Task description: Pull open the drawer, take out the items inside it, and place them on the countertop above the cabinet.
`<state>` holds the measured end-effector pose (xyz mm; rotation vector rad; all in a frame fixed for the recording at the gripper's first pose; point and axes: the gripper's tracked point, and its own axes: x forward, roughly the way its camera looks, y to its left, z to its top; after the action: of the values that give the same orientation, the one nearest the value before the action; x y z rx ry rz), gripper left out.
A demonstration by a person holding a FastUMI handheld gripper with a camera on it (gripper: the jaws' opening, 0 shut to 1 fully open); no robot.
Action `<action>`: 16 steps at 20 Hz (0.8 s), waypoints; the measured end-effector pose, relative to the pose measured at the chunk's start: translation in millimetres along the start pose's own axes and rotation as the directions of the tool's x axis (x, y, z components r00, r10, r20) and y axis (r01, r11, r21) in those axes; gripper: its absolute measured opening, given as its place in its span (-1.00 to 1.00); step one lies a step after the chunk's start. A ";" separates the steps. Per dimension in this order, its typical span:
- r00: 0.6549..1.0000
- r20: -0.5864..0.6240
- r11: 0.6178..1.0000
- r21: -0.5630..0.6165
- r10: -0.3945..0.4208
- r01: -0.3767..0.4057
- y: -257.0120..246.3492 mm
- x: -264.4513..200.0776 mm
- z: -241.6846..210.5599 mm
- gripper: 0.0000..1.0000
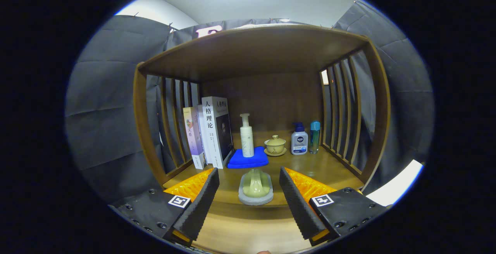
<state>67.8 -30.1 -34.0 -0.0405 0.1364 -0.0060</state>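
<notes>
My gripper (248,184) is open, its two fingers spread wide over the front of a wooden countertop (310,167). Between the fingertips, touched by neither, a pale green brush with a grey base (255,187) stands near the countertop's front edge. Beyond it a folded blue cloth (248,159) carries a white pump bottle (246,137). Below the brush a wooden front panel (248,230) runs under the countertop; I cannot tell whether it is the drawer's front.
Upright books (211,132) lean at the left of the countertop. A small lidded cup on a saucer (275,145), a white pump bottle with a blue cap (299,139) and a slim blue bottle (314,137) stand at the back right. Slatted wooden sides (343,110) and a wooden top board (252,48) enclose the space.
</notes>
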 end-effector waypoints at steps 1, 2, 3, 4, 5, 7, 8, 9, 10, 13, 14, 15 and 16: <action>1.000 0.007 1.000 0.003 0.006 -0.006 2.3 -9.2 -1.6 0.96; 1.000 0.020 1.000 0.005 0.006 -0.006 1.9 -19.7 -4.3 0.96; 1.000 0.030 1.000 0.004 0.006 -0.006 2.0 -31.2 -7.8 0.96; 0.999 0.036 1.000 0.006 0.008 -0.008 3.0 -40.8 -12.4 0.95; 0.999 0.039 1.000 0.006 0.009 -0.009 3.7 -50.6 -17.2 0.95; 0.999 0.040 1.000 0.010 0.018 -0.018 6.4 -71.2 -29.2 0.95; 0.999 0.045 1.000 0.006 0.020 -0.020 7.1 -79.3 -33.0 0.95; 0.998 0.054 1.000 -0.009 0.020 -0.020 7.5 -86.5 -35.9 0.95; 0.998 0.058 0.999 -0.030 0.016 -0.014 6.2 -92.7 -40.4 0.95; 0.999 0.042 0.998 -0.060 0.027 -0.025 13.3 -110.0 -59.2 0.95; 0.999 0.031 0.998 -0.062 0.026 -0.024 14.1 -114.1 -65.1 0.96; 0.999 0.027 0.998 -0.059 0.027 -0.026 15.3 -119.4 -70.3 0.96; 0.999 0.029 0.998 -0.055 0.028 -0.026 16.7 -122.4 -73.1 0.95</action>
<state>-63.3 -15.3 -90.4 -0.0935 0.1076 0.0251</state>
